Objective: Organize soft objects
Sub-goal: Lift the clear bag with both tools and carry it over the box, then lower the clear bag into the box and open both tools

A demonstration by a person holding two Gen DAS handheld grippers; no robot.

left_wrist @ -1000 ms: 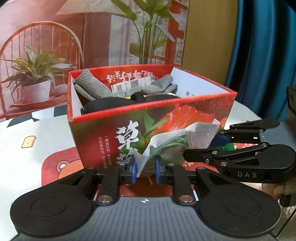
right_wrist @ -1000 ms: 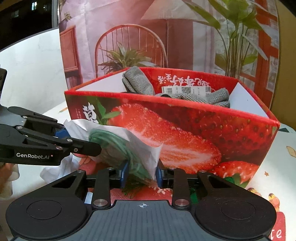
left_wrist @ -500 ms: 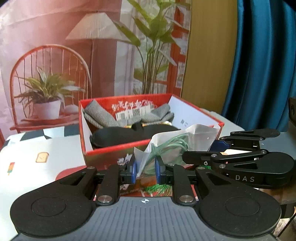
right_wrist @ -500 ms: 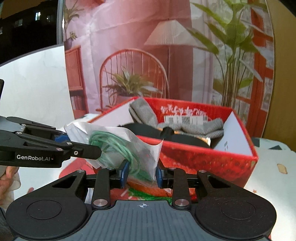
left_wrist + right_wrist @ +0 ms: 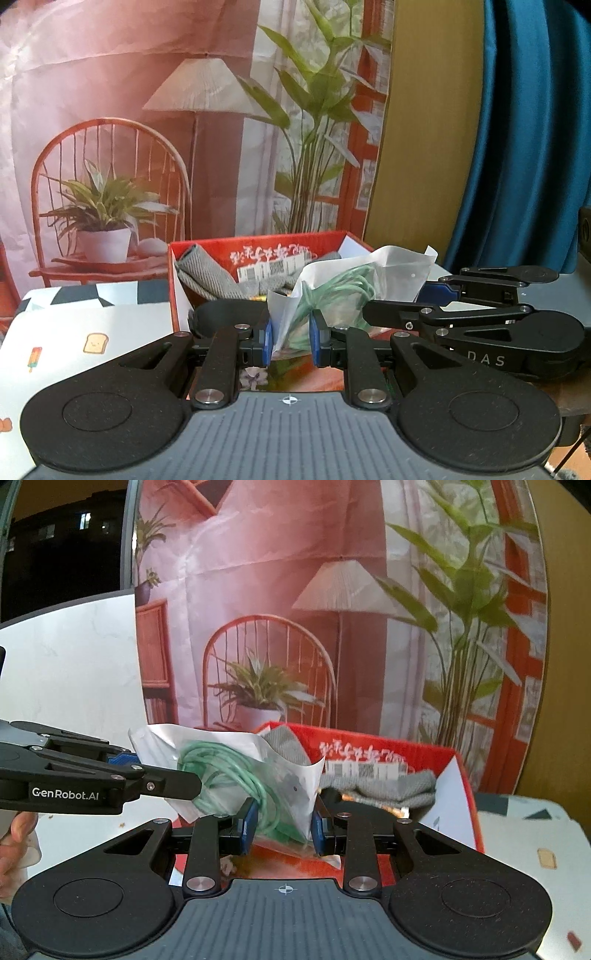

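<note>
Two grippers of mine, left [image 5: 290, 341] and right [image 5: 282, 825], each pinch one clear plastic bag [image 5: 354, 284] holding a green cord coil [image 5: 236, 775], raised before one red box [image 5: 458, 775] containing two grey cloths [image 5: 207, 273]. Only my right view shows fingers [image 5: 16, 830].

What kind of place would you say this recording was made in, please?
Probably a staged home-style tabletop rather than a real living room: the chair, lamp and plants are printed on a creased backdrop. A patterned table holds a red strawberry box, and a blue curtain hangs beside it.
</note>
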